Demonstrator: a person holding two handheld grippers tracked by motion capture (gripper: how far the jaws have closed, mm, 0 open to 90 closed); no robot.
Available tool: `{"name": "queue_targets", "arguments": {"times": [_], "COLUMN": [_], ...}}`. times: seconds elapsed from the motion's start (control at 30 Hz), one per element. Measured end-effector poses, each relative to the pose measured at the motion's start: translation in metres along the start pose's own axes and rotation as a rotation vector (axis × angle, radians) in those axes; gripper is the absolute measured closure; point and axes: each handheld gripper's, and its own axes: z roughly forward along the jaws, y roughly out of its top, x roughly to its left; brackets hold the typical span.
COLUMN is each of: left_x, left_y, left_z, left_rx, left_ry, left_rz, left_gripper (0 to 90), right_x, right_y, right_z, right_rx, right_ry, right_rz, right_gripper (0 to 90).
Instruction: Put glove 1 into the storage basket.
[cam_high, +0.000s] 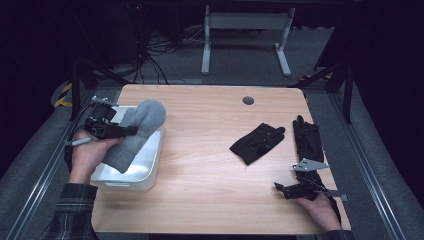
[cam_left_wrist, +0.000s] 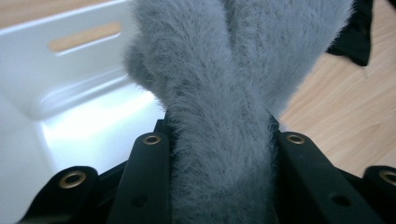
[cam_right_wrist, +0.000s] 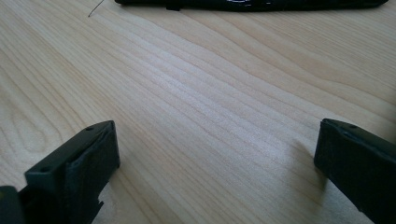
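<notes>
Over the white rectangular plastic bin (cam_high: 150, 172) at the table's left side, the left gripper (cam_high: 131, 131) holds the fuzzy grey knitted mitten (cam_high: 135, 135), jaws clenched on its middle, and the mitten drapes partly inside the bin. To do this well, lower until the fabric rests on the bin's floor, then release. Well right of the bin, the right gripper (cam_high: 278, 187) rests with jaws spread, empty, near two black gloves (cam_high: 258, 142)
</notes>
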Motion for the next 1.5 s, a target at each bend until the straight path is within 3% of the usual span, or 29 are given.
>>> {"name": "queue_targets", "arguments": {"times": [0.1, 0.33, 0.57, 0.8, 0.97, 1.13, 1.3, 1.5], "left_x": [0.011, 0.030, 0.041, 0.047, 0.047, 0.047, 0.044, 0.028], "left_y": [-0.005, -0.013, -0.019, -0.020, -0.020, -0.018, -0.018, -0.018], "left_z": [0.010, 0.035, 0.061, 0.080, 0.084, 0.081, 0.070, 0.055], "left_rx": [0.020, 0.067, 0.138, 0.208, 0.224, 0.229, 0.185, 0.119], "left_ry": [-0.007, 0.030, 0.051, 0.094, 0.129, 0.151, 0.178, 0.164], "left_rz": [-0.032, -0.103, -0.146, -0.156, -0.157, -0.139, -0.125, -0.082], "left_gripper": [68.6, 68.4, 67.0, 63.5, 55.6, 38.7, 29.6, 24.2], "right_x": [0.000, 0.000, 0.000, 0.000, 0.000, 0.000, 0.000, 0.000], "right_y": [0.000, 0.000, 0.000, 0.000, 0.000, 0.000, 0.000, 0.000], "right_z": [0.000, 0.000, 0.000, 0.000, 0.000, 0.000, 0.000, 0.000], "right_rx": [0.000, 0.000, 0.000, 0.000, 0.000, 0.000, 0.000, 0.000], "right_ry": [-0.001, -0.001, -0.001, -0.001, -0.001, -0.001, -0.001, -0.001], "right_rz": [0.000, 0.001, 0.001, 0.001, 0.001, 0.001, 0.001, 0.001], "right_gripper": [0.4, 0.4, 0.4, 0.3, 0.4, 0.4, 0.4, 0.4]}}
